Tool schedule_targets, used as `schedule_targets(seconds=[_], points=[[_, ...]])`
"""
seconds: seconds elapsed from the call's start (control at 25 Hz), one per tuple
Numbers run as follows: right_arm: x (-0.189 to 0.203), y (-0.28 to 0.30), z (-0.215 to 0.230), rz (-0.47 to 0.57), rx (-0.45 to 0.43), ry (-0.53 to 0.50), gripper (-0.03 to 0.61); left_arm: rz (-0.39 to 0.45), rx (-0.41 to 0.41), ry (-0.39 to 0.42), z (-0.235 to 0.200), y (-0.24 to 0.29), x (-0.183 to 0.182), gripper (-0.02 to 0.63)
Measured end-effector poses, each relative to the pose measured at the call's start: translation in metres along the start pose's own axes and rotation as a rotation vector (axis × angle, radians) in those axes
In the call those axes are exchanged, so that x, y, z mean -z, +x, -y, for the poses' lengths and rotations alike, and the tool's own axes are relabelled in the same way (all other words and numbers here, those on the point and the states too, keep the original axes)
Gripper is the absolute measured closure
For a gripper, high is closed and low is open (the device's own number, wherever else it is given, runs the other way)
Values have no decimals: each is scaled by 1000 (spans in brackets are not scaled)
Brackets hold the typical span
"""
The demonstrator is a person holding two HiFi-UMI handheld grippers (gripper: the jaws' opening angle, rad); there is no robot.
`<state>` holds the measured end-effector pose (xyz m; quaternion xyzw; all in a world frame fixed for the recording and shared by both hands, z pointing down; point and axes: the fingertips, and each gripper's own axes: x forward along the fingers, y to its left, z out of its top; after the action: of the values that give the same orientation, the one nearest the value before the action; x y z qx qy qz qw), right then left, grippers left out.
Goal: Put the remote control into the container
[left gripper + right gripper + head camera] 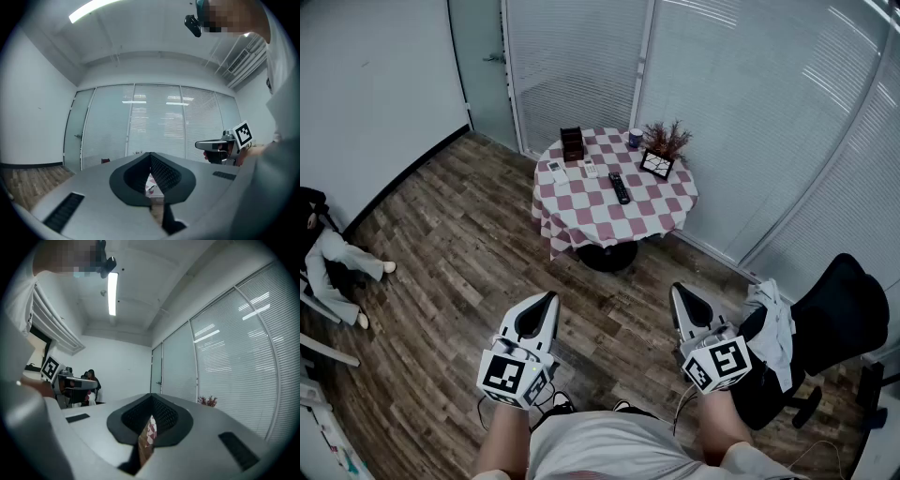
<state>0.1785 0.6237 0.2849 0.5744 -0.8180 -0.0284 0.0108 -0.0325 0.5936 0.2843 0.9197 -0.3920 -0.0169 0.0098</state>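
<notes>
A round table with a red-and-white checked cloth (pixel 661 208) stands across the room. On it a black remote control (pixel 620 187) lies near the middle, and several white remotes (pixel 574 172) lie in front of a dark brown container (pixel 572 143) at the far left edge. My left gripper (pixel 550 298) and right gripper (pixel 677 291) are held low in front of me, far from the table, both shut and empty. In the left gripper view the jaws (pixel 151 177) meet with only a slit between them; the right gripper view shows its jaws (pixel 150 422) the same way.
A dried plant (pixel 666 139), a small picture frame (pixel 656 164) and a cup (pixel 636 138) stand at the table's back right. A black office chair (pixel 839 323) with a white garment is at my right. A person sits at the left wall (pixel 333 258). Glass walls with blinds stand behind the table.
</notes>
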Motion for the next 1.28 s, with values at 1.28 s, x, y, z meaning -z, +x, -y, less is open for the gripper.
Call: schedule_targets(seconds=[1.28], points=[[8, 72, -91, 9, -126, 54, 566, 14, -8, -19, -98, -33, 11, 604]])
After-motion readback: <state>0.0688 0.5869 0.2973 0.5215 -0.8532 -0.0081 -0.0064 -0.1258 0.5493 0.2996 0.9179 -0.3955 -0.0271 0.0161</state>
